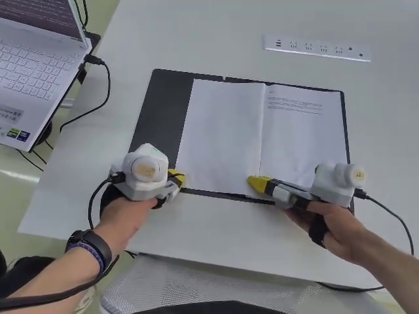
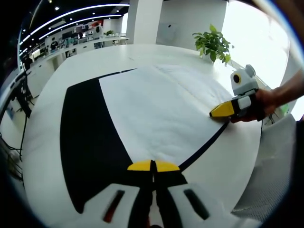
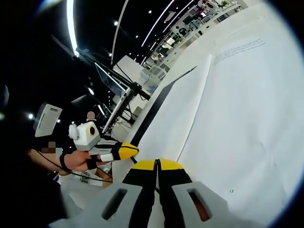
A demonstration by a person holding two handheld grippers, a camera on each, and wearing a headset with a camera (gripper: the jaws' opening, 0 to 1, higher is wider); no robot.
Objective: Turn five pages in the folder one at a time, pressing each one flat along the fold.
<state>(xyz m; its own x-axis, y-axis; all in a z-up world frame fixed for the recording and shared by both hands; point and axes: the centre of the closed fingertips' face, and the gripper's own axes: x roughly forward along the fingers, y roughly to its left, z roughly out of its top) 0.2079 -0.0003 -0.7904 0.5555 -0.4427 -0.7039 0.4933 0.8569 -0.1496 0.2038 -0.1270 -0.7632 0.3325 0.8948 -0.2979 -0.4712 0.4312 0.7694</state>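
Holding left gripper (image 1: 175, 178) and right gripper (image 1: 255, 183) closed tight and empty at the near edge of the folder (image 1: 163, 111), risking creasing the right page (image 1: 301, 144) by pressing off the fold (image 1: 262, 137).

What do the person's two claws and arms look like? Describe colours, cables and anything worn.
Each claw has a white, blocky body, black jaws and yellow tips: the left claw and the right claw. A black cable trails from each. The left wrist wears a dark wristband; a black strap crosses the right hand.
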